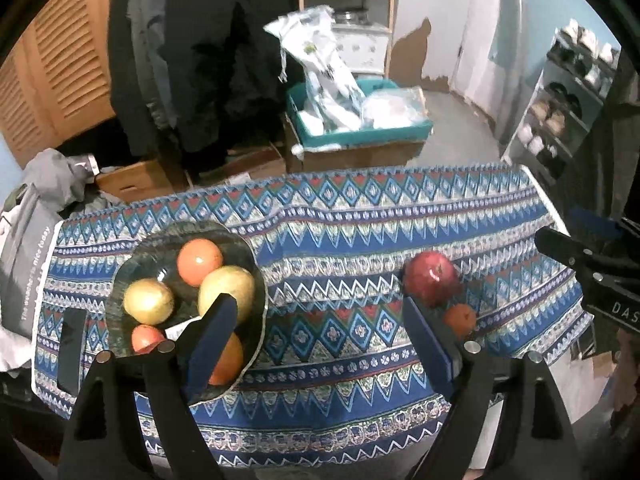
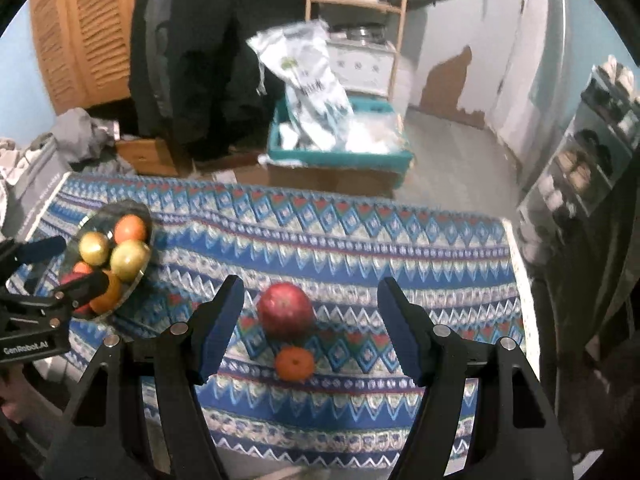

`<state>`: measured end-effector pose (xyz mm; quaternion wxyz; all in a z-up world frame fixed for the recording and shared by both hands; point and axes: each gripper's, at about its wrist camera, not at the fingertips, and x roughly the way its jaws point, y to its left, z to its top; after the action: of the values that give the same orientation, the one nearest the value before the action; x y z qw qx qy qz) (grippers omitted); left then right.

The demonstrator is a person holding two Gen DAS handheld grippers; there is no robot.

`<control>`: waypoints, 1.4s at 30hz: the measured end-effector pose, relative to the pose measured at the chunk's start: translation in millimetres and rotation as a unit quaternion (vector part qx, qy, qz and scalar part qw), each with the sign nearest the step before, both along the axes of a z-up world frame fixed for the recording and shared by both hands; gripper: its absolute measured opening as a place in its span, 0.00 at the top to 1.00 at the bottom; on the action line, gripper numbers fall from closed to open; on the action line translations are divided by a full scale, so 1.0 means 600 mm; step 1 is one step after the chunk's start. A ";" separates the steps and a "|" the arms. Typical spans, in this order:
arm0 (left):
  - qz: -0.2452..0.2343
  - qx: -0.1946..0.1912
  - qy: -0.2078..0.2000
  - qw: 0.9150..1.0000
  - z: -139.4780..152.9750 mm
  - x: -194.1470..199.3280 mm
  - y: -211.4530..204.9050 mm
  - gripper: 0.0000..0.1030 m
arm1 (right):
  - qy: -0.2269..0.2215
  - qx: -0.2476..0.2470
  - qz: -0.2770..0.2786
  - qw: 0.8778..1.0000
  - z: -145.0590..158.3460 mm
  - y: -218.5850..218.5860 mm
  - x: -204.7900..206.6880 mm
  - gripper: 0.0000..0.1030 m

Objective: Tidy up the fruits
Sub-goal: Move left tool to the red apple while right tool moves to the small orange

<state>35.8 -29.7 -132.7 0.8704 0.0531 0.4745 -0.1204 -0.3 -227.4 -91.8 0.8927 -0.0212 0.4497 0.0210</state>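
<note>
A glass plate (image 1: 124,276) on the left of the patterned tablecloth holds several fruits: oranges, yellow-green apples and a small red one; it also shows in the right wrist view (image 2: 102,216). A red apple (image 1: 430,278) (image 2: 285,314) and a small tangerine (image 1: 460,319) (image 2: 295,363) lie on the cloth to the right. My left gripper (image 1: 320,328) is open and empty, its left finger over the plate. My right gripper (image 2: 310,312) is open and empty, its fingers on either side of the red apple and tangerine, a little above them.
The table (image 2: 360,240) carries a blue patterned cloth. A dark flat object (image 1: 72,348) lies left of the plate. Grey clothes and a bag (image 1: 36,240) sit off the left edge. Behind are a teal bin (image 1: 360,128) of bags and shelves (image 1: 560,120) at right.
</note>
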 end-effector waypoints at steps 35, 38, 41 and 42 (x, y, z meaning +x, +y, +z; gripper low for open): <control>-0.006 0.039 0.111 0.993 -0.175 0.041 -0.047 0.17 | 0.210 0.043 0.014 0.977 -0.295 0.004 0.030 0.45; -0.007 0.038 0.112 0.993 -0.176 0.043 -0.049 0.17 | 0.211 0.058 0.015 0.976 -0.300 0.005 0.034 0.56; -0.009 0.037 0.110 0.993 -0.173 0.044 -0.053 0.17 | 0.207 0.058 0.017 0.977 -0.301 0.010 0.037 0.57; -0.010 0.036 0.109 0.993 -0.172 0.045 -0.055 0.17 | 0.203 0.057 0.016 0.977 -0.298 0.006 0.035 0.58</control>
<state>62.6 -62.5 -236.1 0.8099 0.0759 0.5698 -0.1167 20.7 -223.8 -270.8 0.7820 0.0271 0.6193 0.0647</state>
